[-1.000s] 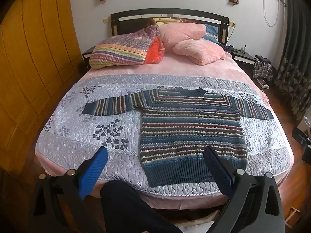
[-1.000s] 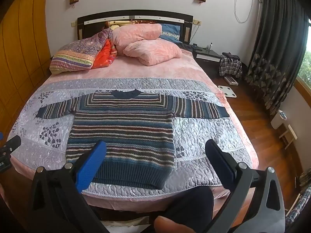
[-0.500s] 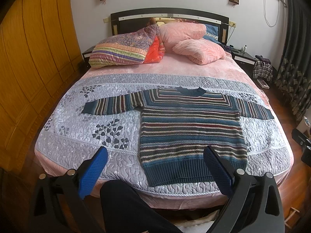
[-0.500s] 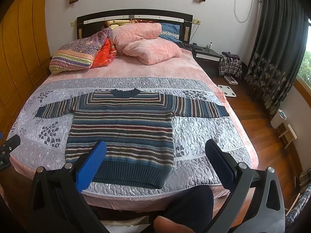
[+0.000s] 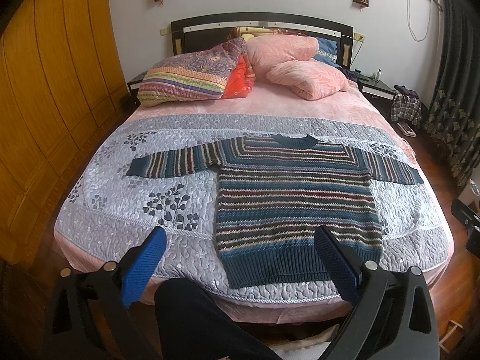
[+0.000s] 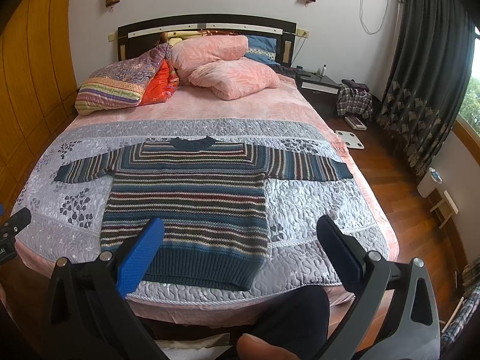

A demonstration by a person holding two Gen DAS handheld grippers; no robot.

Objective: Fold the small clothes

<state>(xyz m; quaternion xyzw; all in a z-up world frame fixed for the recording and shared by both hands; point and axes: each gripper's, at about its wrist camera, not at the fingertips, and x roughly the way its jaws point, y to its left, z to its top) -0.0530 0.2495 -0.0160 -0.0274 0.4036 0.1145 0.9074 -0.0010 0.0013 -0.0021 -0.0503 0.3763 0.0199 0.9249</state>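
- While it lies flat on the grey quilted bedspread, the striped knit sweater has both sleeves stretched sideways, collar toward the headboard, dark ribbed hem near the bed's foot edge.
- Left gripper: blue-padded fingers spread wide, holding nothing, hovering short of the hem (a dark trouser leg shows below).
- Right gripper: likewise spread and empty, above the foot edge.
- Pillows are piled by the headboard.

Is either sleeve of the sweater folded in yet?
No. The sweater lies flat on the quilt with both sleeves stretched straight out to the sides.
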